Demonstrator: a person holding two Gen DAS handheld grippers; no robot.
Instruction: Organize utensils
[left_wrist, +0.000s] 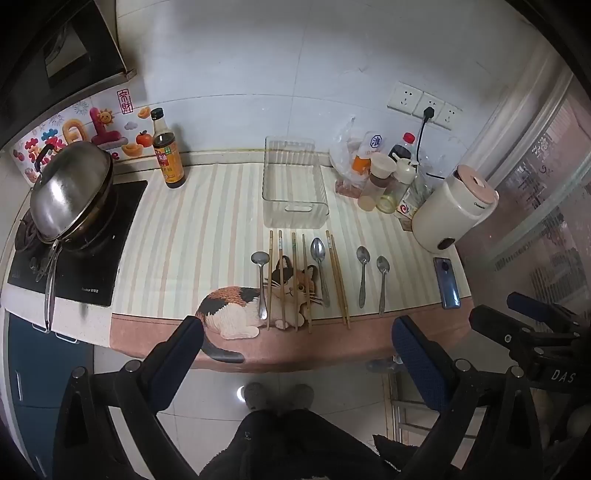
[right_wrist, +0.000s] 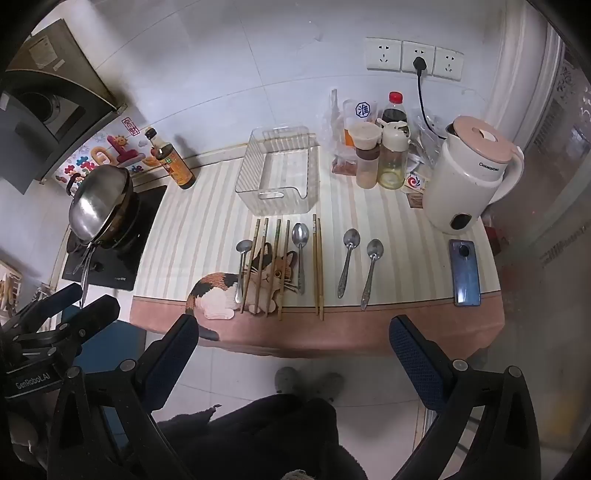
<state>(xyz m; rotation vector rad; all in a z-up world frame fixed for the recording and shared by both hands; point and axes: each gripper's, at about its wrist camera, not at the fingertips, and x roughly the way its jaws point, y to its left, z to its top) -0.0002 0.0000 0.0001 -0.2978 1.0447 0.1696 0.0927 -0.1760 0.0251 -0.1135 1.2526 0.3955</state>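
Several metal spoons (left_wrist: 320, 269) (right_wrist: 300, 254) and several wooden chopsticks (left_wrist: 338, 277) (right_wrist: 317, 266) lie in a row on the striped cat mat (left_wrist: 192, 236) (right_wrist: 207, 221), near the counter's front edge. Behind them stands an empty clear plastic basket (left_wrist: 295, 218) (right_wrist: 275, 205). My left gripper (left_wrist: 295, 325) hovers open above the front edge, with nothing between its fingers. My right gripper (right_wrist: 293, 321) is open and empty in the same way. Each gripper shows at the side of the other's view: the right gripper (left_wrist: 535, 325) and the left gripper (right_wrist: 66, 306).
A cream kettle (right_wrist: 472, 173) and a blue phone (right_wrist: 465, 273) sit at the right, with condiment bottles (right_wrist: 391, 158) behind. A soy sauce bottle (left_wrist: 166, 155) and a lidded wok (left_wrist: 70, 192) on a stove stand at the left. A person's legs and slippers (left_wrist: 277, 395) show below.
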